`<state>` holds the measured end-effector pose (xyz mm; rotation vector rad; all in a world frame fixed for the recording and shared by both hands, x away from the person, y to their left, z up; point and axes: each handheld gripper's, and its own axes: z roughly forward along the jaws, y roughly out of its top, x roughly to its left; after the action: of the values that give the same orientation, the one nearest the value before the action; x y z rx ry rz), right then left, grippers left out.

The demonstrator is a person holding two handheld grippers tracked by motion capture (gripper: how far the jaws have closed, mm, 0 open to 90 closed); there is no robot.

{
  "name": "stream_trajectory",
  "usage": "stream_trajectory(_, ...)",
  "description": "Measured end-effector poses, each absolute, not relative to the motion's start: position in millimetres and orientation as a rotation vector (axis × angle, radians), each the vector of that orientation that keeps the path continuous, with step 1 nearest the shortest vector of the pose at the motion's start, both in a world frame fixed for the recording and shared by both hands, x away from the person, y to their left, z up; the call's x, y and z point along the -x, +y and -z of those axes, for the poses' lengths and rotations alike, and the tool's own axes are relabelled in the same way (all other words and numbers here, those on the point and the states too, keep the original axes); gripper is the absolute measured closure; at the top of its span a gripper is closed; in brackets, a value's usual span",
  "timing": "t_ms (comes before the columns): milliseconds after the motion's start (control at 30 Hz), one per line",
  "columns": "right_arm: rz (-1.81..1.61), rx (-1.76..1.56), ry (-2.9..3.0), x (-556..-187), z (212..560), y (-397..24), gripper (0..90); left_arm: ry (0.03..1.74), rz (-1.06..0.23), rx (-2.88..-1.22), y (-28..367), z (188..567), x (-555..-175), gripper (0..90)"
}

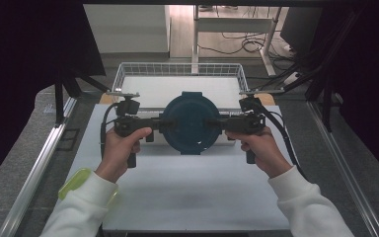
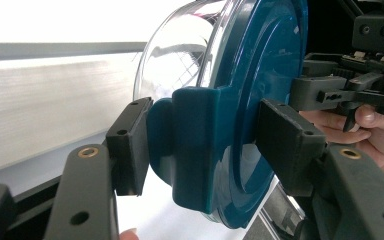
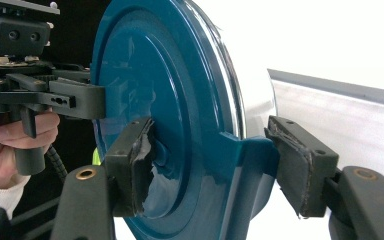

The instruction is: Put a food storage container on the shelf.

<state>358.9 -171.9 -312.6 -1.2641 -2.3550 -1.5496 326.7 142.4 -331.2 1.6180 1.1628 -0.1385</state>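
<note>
Above the white desk (image 1: 187,197), just in front of the white wire basket (image 1: 123,74), a round clear container with a dark teal plastic lid (image 1: 191,122) hangs between the 2 grippers, one at each side. The left gripper (image 1: 154,122) has its jaws part-closed on a teal latch tab at the lid's edge: in the left gripper view the 2 black pads (image 2: 130,145) sit on either side of that tab, one against the clear bowl side and one against the lid face. The right gripper (image 1: 223,122) does the same at the opposite tab, its worn pads (image 3: 132,160) pressing on the lid and on the tab. Both grips look firm and even, and the container rides level, lid up.

By my reading, the step in hand is a 2-handed carry with the container already lifted off the desk. Its likely goal is the basket beyond. The next move calls for both hands to travel forward together at one height, keeping the squeeze steady so the smooth lid does not slip, clearing the basket's near rim, then lowering before either side lets go.
</note>
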Motion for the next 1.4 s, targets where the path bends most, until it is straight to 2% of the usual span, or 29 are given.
stream_trajectory(1400, 1.557, 1.278, -2.371, -395, 283, -166, 36.3, 1.148, 0.147, -1.598, 148, 308, -366, 41.3)
